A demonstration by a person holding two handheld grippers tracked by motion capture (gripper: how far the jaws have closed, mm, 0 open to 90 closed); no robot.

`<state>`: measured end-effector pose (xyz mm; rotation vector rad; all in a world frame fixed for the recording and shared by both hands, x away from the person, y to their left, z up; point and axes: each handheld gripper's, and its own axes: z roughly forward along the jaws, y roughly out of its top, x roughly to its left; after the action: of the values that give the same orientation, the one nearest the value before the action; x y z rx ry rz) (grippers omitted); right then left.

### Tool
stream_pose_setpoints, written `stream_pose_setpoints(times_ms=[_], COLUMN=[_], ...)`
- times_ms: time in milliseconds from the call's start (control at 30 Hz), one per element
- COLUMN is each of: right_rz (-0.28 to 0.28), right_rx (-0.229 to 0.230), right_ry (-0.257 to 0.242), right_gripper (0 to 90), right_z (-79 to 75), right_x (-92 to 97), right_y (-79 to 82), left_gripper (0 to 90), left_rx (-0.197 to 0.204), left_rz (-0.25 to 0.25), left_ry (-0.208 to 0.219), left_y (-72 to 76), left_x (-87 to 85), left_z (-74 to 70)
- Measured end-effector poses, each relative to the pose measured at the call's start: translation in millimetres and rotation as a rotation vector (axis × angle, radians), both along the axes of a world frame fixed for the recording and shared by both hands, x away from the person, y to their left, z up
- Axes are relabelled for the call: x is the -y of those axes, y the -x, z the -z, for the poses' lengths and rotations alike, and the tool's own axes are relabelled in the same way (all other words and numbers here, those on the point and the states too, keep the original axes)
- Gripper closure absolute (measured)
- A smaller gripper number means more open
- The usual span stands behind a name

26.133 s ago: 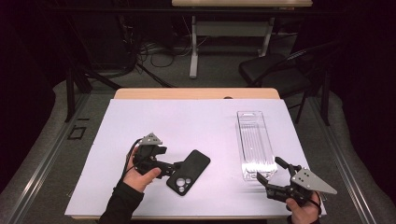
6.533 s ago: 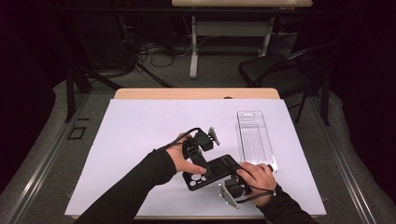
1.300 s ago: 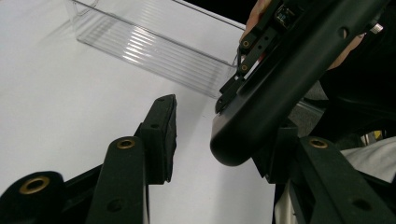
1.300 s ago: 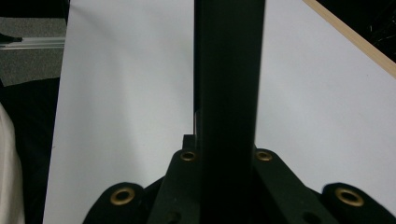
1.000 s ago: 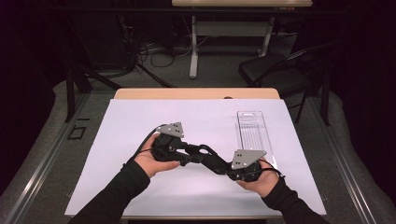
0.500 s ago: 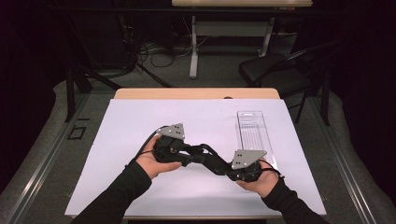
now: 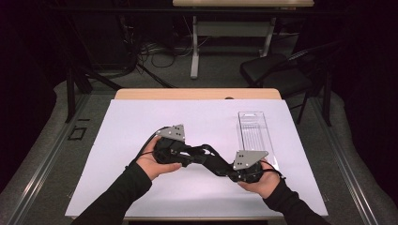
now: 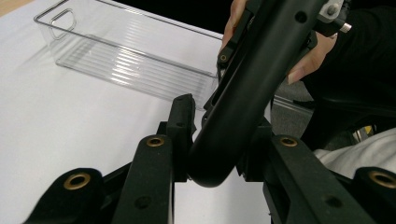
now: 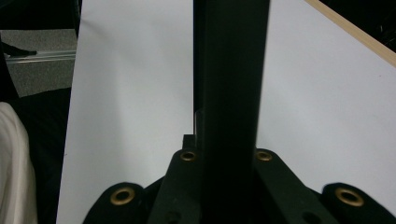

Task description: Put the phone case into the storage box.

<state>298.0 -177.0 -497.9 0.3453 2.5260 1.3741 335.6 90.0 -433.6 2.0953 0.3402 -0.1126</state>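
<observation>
Phone (image 8: 261, 70), black: raised over table's near edge; clamped in right gripper (image 9: 226, 149); left gripper (image 8: 215, 154) just closing onto opposite end, now gripping. Handover ready.

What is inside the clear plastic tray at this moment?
The clear tray looks empty: only its ribbed floor and the white table cover show through it. In the left gripper view, the black phone and the right gripper hide its near end.

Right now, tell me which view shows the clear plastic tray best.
The high view: the whole clear tray lies on the white sheet right of both grippers. The left gripper view shows one handled end and a long wall, partly hidden behind the black phone.
</observation>
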Motion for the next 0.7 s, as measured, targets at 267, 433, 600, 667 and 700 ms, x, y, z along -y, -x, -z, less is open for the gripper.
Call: stream_pose_setpoints(times_ms=[267, 433, 600, 667, 700], right_rz=[0.000, 0.000, 0.001, 0.000, 0.001], right_rx=[-0.003, -0.002, -0.005, -0.006, -0.007], right_ry=[0.000, 0.000, -0.001, 0.000, 0.000], right_gripper=[88.6, 88.6, 88.6, 88.6, 88.5], right_z=[0.7, 0.9, 1.5, 1.6, 1.7], right_x=[-0.5, -0.6, -0.7, -0.8, -0.7], right_y=[-0.5, -0.3, -0.1, -0.3, -0.4], left_gripper=[73.8, 74.7, 75.9, 76.7, 77.1], left_rx=[0.005, 0.008, 0.000, 0.001, -0.001], left_rz=[0.008, 0.013, 0.017, 0.020, 0.021], left_ry=[0.010, 0.010, 0.007, 0.005, 0.008], left_y=[-0.2, 0.0, -0.5, -0.6, -0.7], left_x=[-1.7, -1.6, -1.7, -1.7, -1.7], left_z=[1.1, 1.0, 1.1, 1.2, 1.3])
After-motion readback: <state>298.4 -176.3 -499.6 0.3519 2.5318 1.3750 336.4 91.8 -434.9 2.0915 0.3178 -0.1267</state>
